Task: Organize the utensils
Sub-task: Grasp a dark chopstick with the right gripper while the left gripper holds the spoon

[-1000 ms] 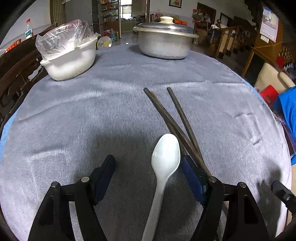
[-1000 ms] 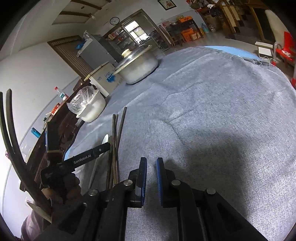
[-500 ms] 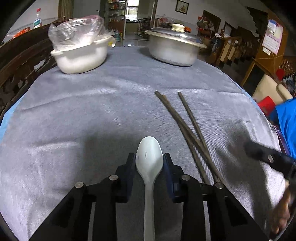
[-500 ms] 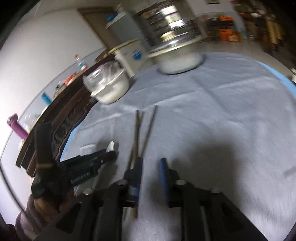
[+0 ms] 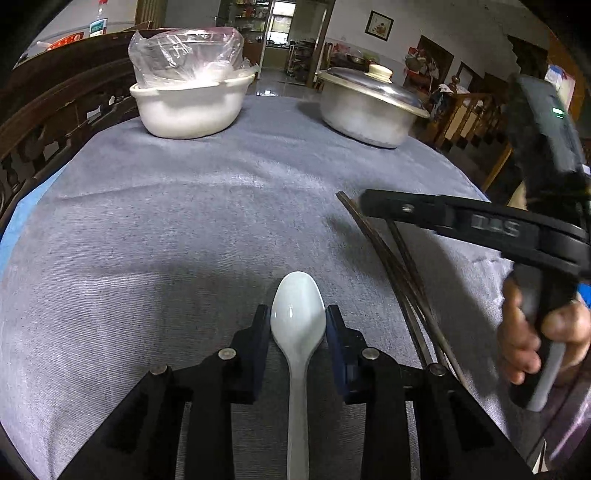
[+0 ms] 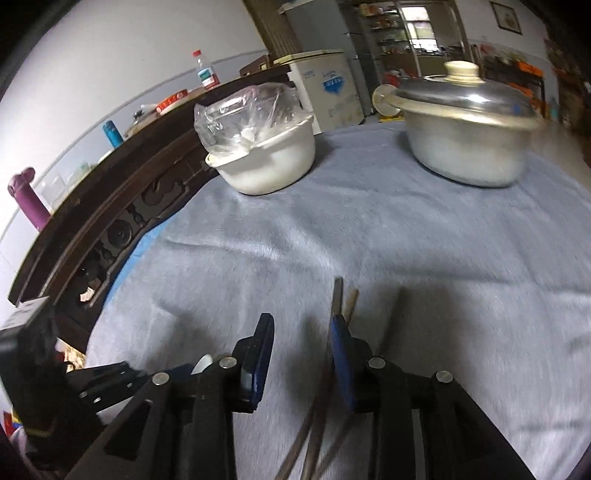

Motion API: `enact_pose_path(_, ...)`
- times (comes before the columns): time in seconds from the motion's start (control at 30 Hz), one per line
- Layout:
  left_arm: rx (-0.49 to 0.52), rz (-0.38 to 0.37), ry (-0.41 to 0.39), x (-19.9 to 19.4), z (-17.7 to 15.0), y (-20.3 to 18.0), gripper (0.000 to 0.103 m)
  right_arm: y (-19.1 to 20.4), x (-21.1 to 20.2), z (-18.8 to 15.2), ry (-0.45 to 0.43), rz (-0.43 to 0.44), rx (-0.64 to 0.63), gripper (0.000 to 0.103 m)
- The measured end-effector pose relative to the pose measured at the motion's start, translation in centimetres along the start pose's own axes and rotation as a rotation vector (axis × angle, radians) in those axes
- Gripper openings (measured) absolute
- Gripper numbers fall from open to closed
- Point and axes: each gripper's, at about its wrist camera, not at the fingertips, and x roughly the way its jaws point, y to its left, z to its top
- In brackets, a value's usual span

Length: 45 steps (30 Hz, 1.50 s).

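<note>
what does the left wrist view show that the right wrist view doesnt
Only the left wrist view: the whole white spoon between the left gripper's pads, the hand holding the right gripper and a framed picture on the wall.
Only the right wrist view: the right gripper, jaws closing, with chopsticks between them, plus a purple bottle and a fridge.
Both: the grey cloth, white bowl and lidded pot.
</note>
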Motion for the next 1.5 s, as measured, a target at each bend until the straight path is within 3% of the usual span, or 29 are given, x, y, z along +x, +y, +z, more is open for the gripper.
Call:
enact_pose_path(0.17,-0.014,-0.005,-0.001,-0.1,0.1,0.4,0.031,-0.4,2.2,1.1,0.021,-0.027,0.005,0.026)
enact_pose_path(0.33,-0.023,-0.012,-0.006,-0.5,0.1,0.5,0.031,-0.6,3.7,1.7,0.040,-0.069,0.007,0.017)
enact_pose_path(0.83,-0.029,-0.013,-0.016,-1.5,-0.4,0.4,0.031,0.1,2.4,-0.6,0.104,-0.162,-0.038,0.015)
enact_pose_path(1.27,-0.049,-0.006,-0.013,-1.5,-0.2,0.7,0.031,-0.7,2.1,-0.1,0.176,-0.147,0.063,0.012)
enact_pose_path(1.4,-0.054,0.005,-0.016,-1.8,-0.3,0.8,0.031,0.3,2.3,0.1,0.168,-0.186,0.010,0.010)
enact_pose_path(1.5,-0.055,0.011,-0.024,-2.4,-0.4,0.7,0.031,0.0,1.4,-0.3,0.130,-0.157,0.028,0.009)
